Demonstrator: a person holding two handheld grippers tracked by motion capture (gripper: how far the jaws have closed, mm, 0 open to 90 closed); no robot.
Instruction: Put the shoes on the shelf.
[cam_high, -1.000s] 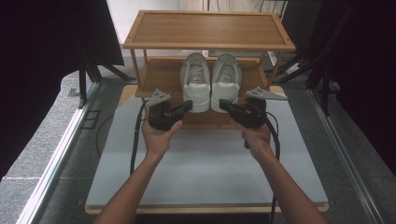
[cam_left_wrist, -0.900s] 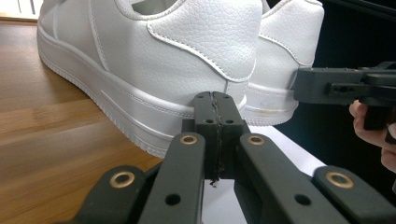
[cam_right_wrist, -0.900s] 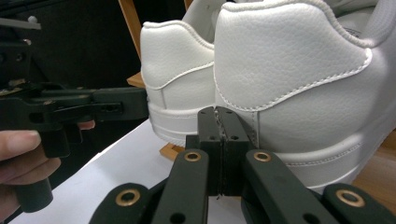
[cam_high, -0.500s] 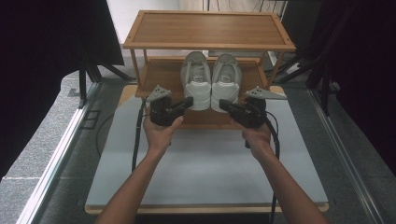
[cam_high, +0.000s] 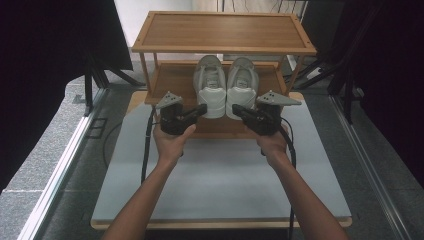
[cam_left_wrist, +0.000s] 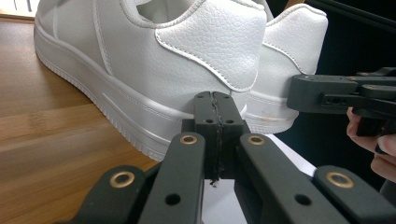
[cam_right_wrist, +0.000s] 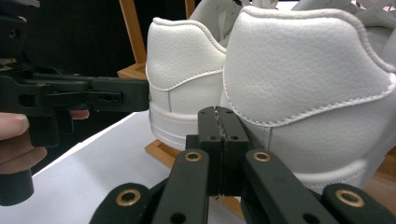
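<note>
Two white sneakers stand side by side on the lower shelf (cam_high: 172, 82) of a wooden rack, heels toward me: the left shoe (cam_high: 210, 87) and the right shoe (cam_high: 243, 87). My left gripper (cam_high: 202, 108) points its shut jaws at the left shoe's heel (cam_left_wrist: 154, 60), just short of it, with nothing between them. My right gripper (cam_high: 236, 108) mirrors it, shut and empty, in front of the right shoe's heel (cam_right_wrist: 308, 93). Each gripper view shows its own jaws pressed together, the left gripper (cam_left_wrist: 216, 100) and the right gripper (cam_right_wrist: 218, 114), with the other gripper off to one side.
The rack's top shelf (cam_high: 220, 32) is bare and overhangs the shoes. A white board (cam_high: 220, 185) covers the table in front of the rack. Dark stands and black curtains flank both sides, and cables trail from the grippers.
</note>
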